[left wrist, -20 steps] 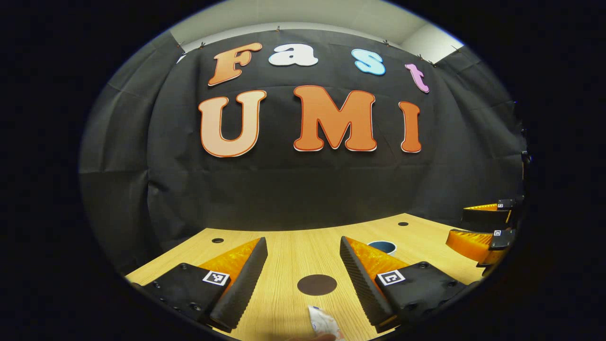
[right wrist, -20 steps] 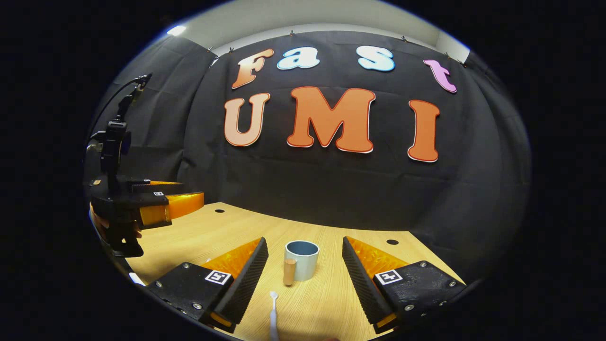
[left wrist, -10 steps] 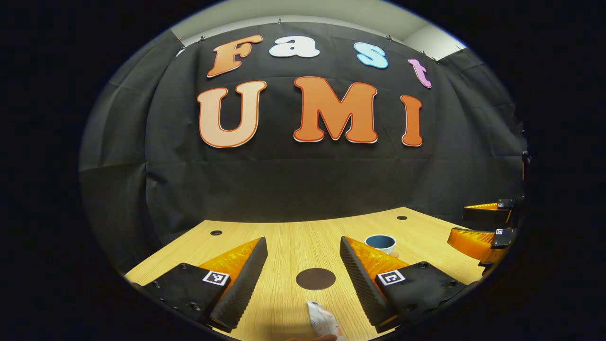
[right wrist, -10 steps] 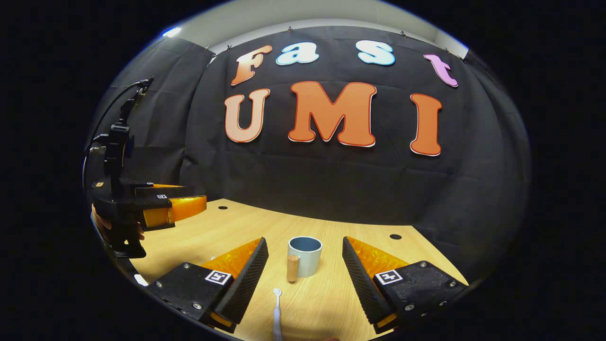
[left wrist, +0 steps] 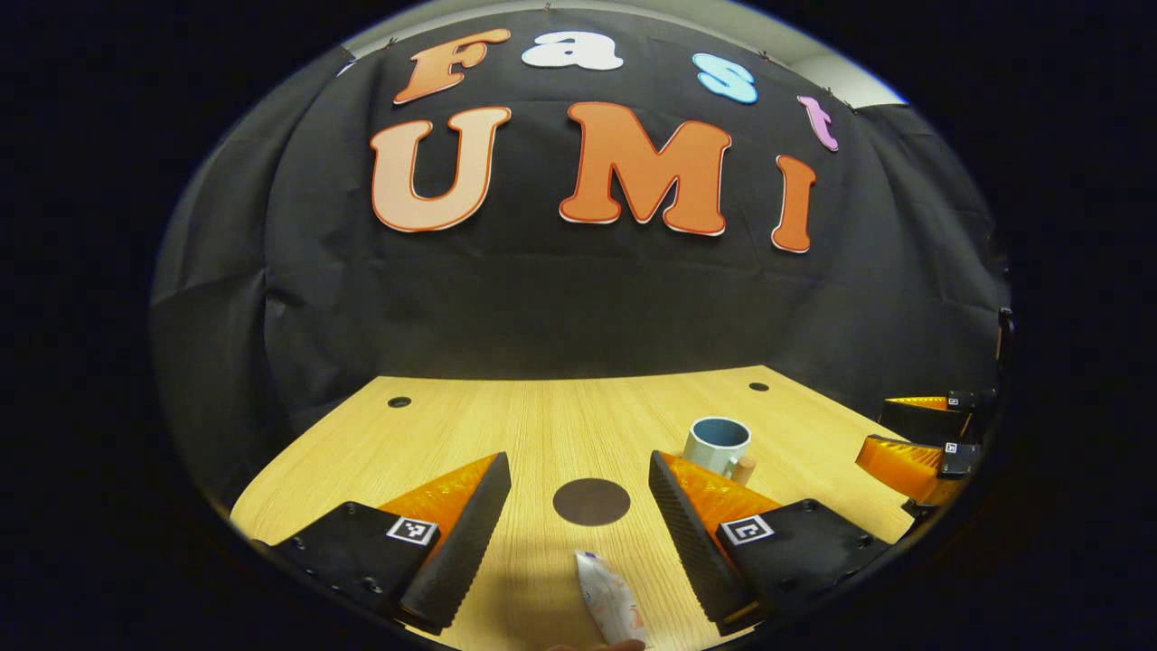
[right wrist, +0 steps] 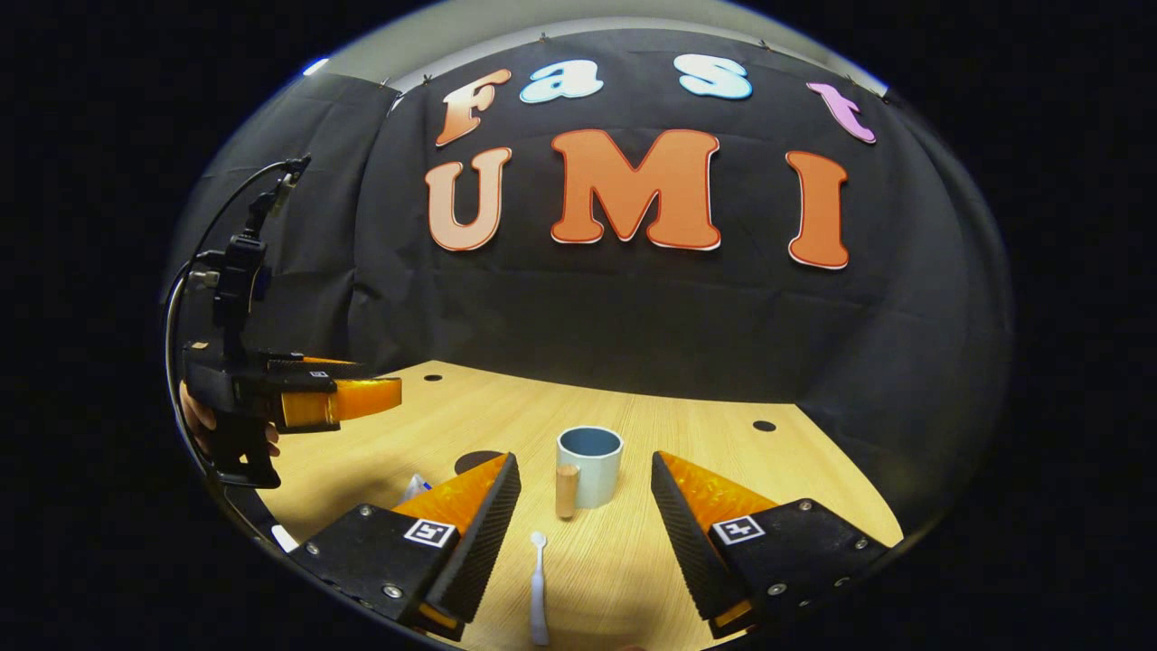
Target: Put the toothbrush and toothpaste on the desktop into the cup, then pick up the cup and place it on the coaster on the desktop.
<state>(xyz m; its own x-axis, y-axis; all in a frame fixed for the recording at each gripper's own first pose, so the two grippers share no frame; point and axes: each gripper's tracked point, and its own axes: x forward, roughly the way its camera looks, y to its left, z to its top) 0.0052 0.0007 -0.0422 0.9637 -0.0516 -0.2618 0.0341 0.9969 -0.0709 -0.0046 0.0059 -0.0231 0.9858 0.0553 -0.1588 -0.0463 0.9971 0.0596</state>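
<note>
Sharp, evenly lit (edges bowed by fisheye).

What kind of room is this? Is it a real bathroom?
Probably not a bathroom: it looks like a recording booth. A black cloth wall hangs behind a wooden table, where a cup, toothbrush and toothpaste are laid out.

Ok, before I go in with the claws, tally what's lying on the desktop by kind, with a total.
Cup: 1, light blue, upright, with a wooden handle
Toothbrush: 1, white, lying flat in front of the cup
Toothpaste tube: 1, lying flat
Coaster: 1, dark, round, nothing on it
Total: 4
</note>
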